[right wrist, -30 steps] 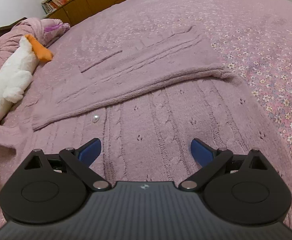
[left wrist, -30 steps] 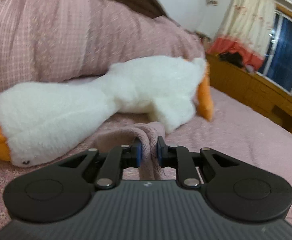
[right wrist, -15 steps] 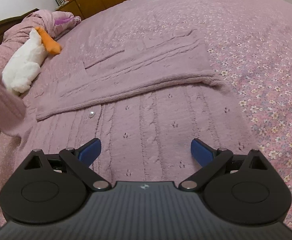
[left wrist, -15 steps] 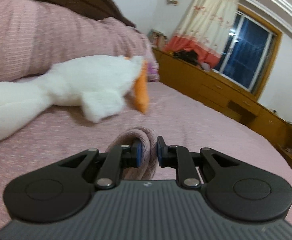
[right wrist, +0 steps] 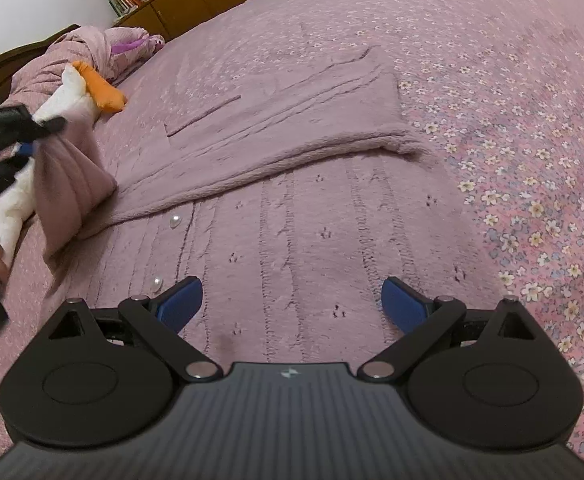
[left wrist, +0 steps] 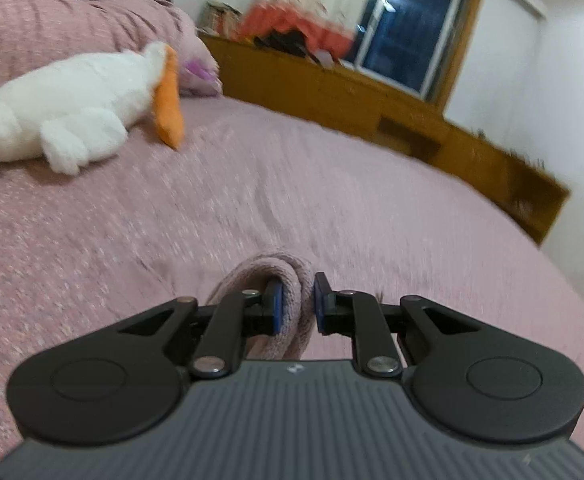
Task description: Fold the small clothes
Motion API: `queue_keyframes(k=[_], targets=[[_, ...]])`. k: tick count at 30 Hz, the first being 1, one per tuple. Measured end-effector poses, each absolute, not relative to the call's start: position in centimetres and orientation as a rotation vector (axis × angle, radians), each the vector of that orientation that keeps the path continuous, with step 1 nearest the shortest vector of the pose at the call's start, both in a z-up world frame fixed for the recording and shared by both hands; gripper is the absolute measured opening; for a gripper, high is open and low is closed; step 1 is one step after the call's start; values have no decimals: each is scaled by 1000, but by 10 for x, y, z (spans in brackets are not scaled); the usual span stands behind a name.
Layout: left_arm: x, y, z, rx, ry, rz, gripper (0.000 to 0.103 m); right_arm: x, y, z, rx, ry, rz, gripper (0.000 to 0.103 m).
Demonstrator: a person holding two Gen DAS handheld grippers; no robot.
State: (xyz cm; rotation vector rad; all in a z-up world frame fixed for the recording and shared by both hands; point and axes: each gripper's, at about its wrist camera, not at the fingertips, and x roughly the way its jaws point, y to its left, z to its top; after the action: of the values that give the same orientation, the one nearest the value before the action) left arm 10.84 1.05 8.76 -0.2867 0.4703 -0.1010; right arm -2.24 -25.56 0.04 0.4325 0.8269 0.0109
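Observation:
A mauve knitted cardigan lies flat on the bed, one sleeve folded across its upper part. My left gripper is shut on the other sleeve's cuff and holds it lifted; in the right wrist view the left gripper shows at the far left with the raised sleeve hanging from it. My right gripper is open and empty, low over the cardigan's body.
A white plush goose with an orange beak lies by the pink pillows; it also shows in the right wrist view. A wooden cabinet runs along the bed's far side. The flowered bedspread extends to the right.
My left gripper has lifted the sleeve cuff off the bed and swung right, away from the goose, toward the cardigan's body. My right gripper has stayed open, shifting only slightly.

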Motion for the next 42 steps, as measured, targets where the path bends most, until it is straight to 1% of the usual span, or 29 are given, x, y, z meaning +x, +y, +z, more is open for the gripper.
queue_keyframes(k=[5,7,9,11,12,13,15,23,29,33,37,40,42], targets=[[122,0,54,-231,600,-200,20,-24,-256,-4,436,827,9,100],[122,-3,46,-195,652,-261,25,-24,-255,-4,430,827,11,100],[116,-5,41,-152,688,-304,27,-24,-256,-5,428,826,16,100],[108,-1,39,-129,701,-316,33,-24,-257,-5,434,826,16,100],[103,2,39,-123,703,-313,40,-23,-257,-5,437,826,14,100],[99,6,39,-119,703,-307,45,-23,-257,-4,439,827,12,100],[90,16,40,-119,703,-288,47,-22,-255,-3,448,830,16,100],[61,45,55,-39,669,-155,47,-1,-244,8,528,838,100,100],[52,64,57,34,667,-83,47,28,-220,24,513,840,171,100],[57,78,52,11,682,-43,47,55,-204,30,508,846,215,99],[64,93,43,-27,707,-15,47,87,-196,26,602,889,251,99],[67,103,34,-67,713,-1,47,110,-191,21,648,919,264,95],[69,106,29,-76,710,-3,47,126,-185,18,651,942,260,88]])
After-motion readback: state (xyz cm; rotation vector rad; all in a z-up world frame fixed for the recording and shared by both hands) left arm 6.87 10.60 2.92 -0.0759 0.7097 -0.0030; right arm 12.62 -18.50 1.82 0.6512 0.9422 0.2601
